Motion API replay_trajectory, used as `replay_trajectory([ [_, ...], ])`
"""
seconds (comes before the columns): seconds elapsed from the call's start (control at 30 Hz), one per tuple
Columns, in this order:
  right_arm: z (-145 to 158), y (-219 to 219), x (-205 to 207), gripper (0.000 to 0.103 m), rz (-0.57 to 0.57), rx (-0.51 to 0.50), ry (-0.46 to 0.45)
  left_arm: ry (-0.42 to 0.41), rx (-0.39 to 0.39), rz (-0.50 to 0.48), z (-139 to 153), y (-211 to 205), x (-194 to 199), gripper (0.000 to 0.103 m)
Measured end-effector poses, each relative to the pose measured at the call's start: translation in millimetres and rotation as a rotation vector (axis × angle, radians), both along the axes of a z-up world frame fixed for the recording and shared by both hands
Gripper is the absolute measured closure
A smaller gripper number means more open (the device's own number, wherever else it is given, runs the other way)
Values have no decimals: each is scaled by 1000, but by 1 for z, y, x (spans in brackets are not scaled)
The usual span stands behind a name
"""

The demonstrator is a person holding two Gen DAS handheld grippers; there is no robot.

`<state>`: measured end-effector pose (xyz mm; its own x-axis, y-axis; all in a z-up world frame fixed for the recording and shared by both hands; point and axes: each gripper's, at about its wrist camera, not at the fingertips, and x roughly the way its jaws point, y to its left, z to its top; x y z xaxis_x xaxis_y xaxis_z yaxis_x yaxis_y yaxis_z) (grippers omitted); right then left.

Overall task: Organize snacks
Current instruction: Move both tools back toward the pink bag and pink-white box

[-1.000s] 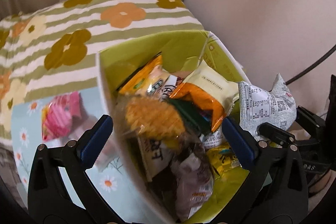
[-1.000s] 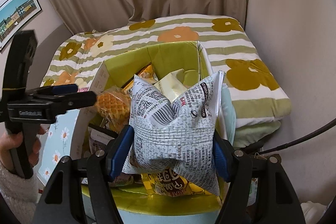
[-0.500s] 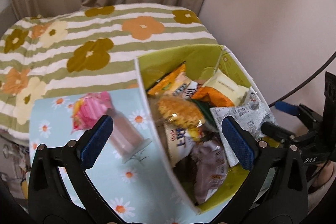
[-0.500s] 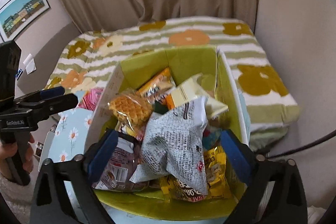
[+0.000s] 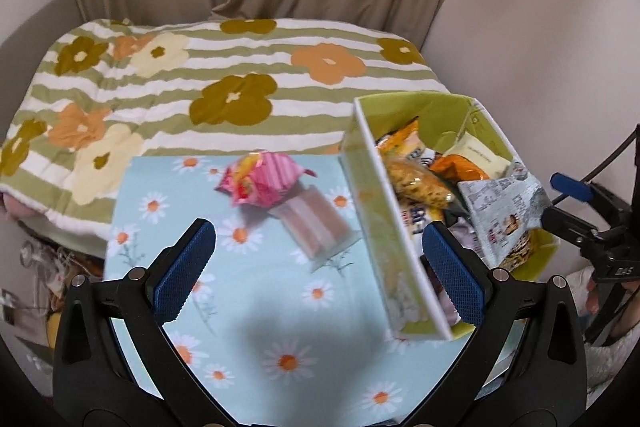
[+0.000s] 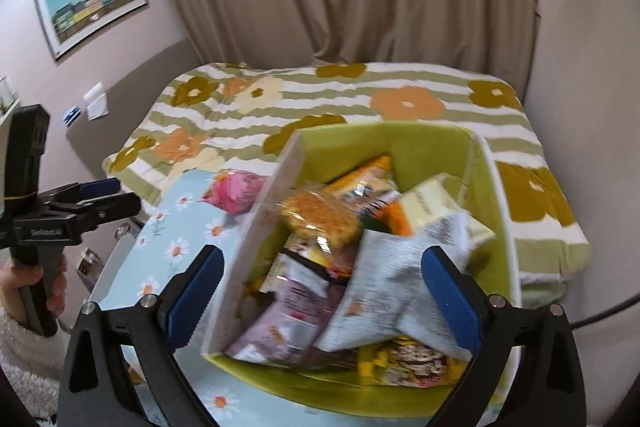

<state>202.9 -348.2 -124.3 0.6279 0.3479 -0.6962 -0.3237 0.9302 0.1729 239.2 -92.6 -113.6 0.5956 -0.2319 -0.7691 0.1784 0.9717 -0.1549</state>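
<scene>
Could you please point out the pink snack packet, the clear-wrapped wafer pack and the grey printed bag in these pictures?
pink snack packet [image 5: 262, 183], left wrist view, centre of wrapper.
clear-wrapped wafer pack [image 5: 316, 227], left wrist view, middle of top face.
grey printed bag [image 6: 394, 275], right wrist view, middle of crumpled face.

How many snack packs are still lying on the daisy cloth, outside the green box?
2: a pink striped pack on the daisy cloth just left of the green box, and a clear-wrapped pinkish pack touching it on the near side. Others may be hidden.
</scene>
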Motion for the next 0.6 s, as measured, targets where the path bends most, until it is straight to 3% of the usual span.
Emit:
replay_trajectory([
  [0.2,6,47,5,4,28,2,-10,-14,16,-30,2,35,12,0],
  [0.43,-3,106,17,4,-39,0,19,27,2,-151,-5,77,51,0],
  [0.6,-15,152,29,5,-92,-89,39,72,-2,-246,-15,96,81,0],
])
